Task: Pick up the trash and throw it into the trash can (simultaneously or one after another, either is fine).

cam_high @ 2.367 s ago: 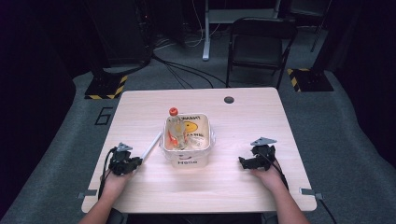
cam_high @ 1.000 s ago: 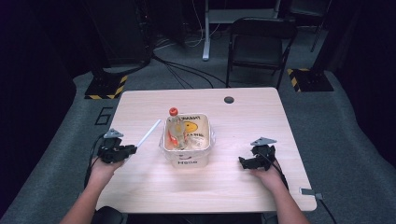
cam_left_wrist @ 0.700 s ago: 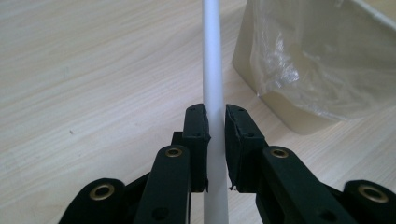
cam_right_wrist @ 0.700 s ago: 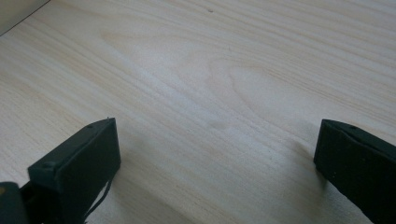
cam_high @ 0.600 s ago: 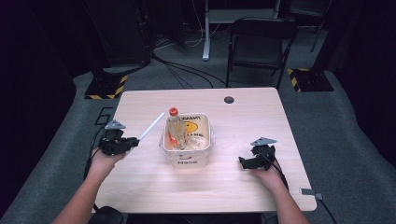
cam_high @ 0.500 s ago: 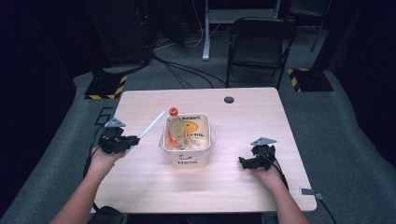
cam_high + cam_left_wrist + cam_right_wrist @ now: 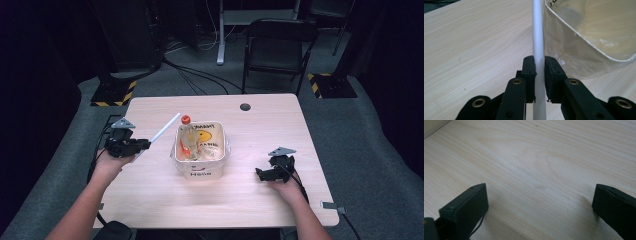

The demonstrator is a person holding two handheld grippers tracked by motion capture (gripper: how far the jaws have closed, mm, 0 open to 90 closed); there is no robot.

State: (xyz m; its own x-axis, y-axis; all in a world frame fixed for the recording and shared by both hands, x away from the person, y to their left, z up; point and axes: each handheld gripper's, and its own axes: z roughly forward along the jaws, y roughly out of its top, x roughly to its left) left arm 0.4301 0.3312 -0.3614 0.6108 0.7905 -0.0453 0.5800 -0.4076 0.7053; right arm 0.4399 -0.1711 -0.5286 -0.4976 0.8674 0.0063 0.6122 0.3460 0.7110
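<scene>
My left gripper is shut on a long white stick, held above the table at the left and pointing up-right toward the bin. In the left gripper view the stick runs straight up between the two pads. A white plastic-lined bin stands mid-table, its rim just right of the stick. Inside it stands a bottle with an orange cap. My right gripper rests on the table at the right, open, with only bare wood between its jaws.
The wooden table has a round cable hole near its far edge. A black folding chair stands behind the table. Black cables trail off the left edge onto the grey carpet.
My left gripper has lifted the white stick off the table and carried it up and back, its far end now near the bottle cap. The right hand has kept still.
</scene>
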